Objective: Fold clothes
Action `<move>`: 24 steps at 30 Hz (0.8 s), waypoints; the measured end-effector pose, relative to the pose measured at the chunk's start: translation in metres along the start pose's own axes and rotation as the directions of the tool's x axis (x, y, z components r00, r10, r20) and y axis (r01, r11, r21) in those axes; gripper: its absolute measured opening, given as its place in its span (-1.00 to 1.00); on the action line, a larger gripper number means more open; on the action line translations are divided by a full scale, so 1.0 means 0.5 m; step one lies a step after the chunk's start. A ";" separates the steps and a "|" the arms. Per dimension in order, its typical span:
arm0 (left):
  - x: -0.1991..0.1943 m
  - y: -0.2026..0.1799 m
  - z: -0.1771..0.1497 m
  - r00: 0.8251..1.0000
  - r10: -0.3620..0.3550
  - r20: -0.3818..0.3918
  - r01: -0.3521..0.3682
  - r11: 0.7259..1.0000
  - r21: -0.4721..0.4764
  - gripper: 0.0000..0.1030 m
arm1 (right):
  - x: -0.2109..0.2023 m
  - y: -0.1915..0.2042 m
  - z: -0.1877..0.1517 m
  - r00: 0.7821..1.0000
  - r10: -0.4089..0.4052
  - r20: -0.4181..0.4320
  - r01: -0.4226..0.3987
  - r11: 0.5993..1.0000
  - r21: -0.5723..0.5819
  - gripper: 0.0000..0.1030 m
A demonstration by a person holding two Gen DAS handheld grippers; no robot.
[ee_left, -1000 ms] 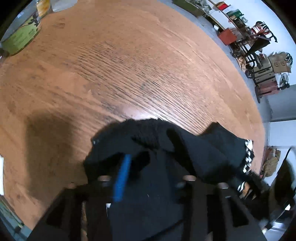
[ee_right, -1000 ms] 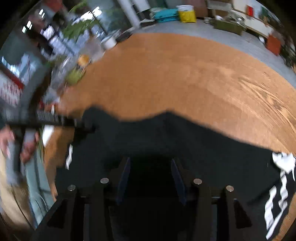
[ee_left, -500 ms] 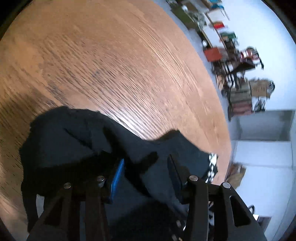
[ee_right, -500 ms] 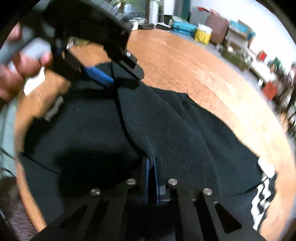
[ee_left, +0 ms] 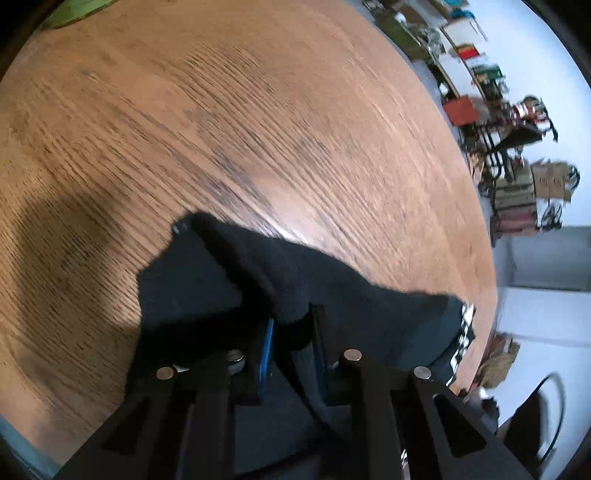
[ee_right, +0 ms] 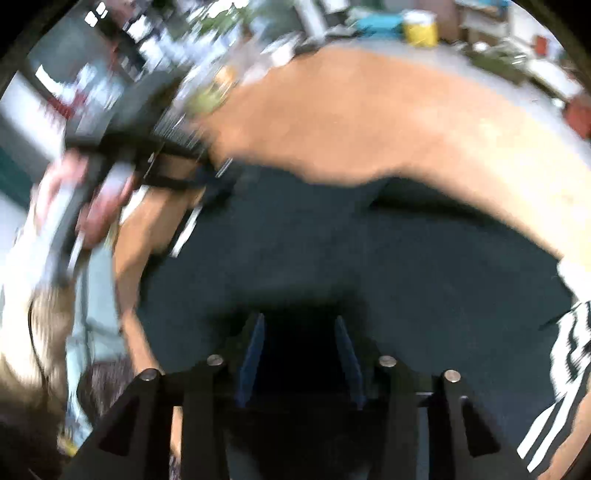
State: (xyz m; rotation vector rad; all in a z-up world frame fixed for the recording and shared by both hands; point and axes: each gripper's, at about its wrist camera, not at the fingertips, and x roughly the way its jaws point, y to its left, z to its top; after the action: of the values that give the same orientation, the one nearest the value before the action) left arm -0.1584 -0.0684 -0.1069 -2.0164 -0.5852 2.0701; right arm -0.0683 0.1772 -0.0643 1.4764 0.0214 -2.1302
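Note:
A black garment (ee_left: 369,317) with white stripes at one end (ee_right: 565,369) lies on the round wooden table (ee_left: 258,110). My left gripper (ee_left: 291,332) points steeply down, and its jaws are closing on a raised fold of the black cloth. The fold fills the gap between the blue pad (ee_left: 266,350) and the other finger. My right gripper (ee_right: 301,347) hovers over the flat middle of the garment (ee_right: 369,251). Its jaws are opening, the blue pads (ee_right: 255,350) stand apart, and nothing is between them. The right wrist view is blurred, with a hand (ee_right: 99,206) on the left gripper's handle at upper left.
Bare wood stretches beyond the garment to the table's far edge. Something green (ee_left: 74,7) sits at that edge. Shelves, boxes and a red stool (ee_left: 458,107) crowd the floor at the right. A yellow tub (ee_right: 421,22) stands beyond the table.
My left gripper's jaws have come together on a fold of the black cloth, which now stands up between them. My right gripper, pinched on the cloth half a second ago, has let go and stands open.

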 end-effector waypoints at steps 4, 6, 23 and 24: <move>-0.001 0.001 0.014 0.999 0.008 0.040 -0.008 1.000 0.008 -0.62 | 0.050 -0.053 0.071 1.000 0.002 0.001 -0.002 0.994 0.110 -0.06; -0.007 -0.005 0.016 0.996 0.019 0.082 -0.022 0.999 0.039 -0.62 | 0.082 -0.066 0.099 1.000 -0.003 0.002 0.003 0.990 0.143 -0.06; 0.026 -0.071 0.081 0.958 0.117 0.261 -0.154 0.980 0.124 -0.50 | 0.137 -0.178 0.221 0.995 0.030 0.096 -0.057 0.955 0.291 -0.31; 0.020 -0.068 0.080 0.957 0.126 0.260 -0.162 0.979 0.122 -0.33 | 0.129 -0.191 0.216 0.994 0.071 0.087 -0.096 0.944 0.316 -0.18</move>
State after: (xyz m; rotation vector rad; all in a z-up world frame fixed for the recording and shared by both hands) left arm -0.2032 -0.0394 -0.1022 -1.7807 -0.3245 2.4009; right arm -0.2193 0.1981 -0.1045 1.5408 -0.4272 -2.1927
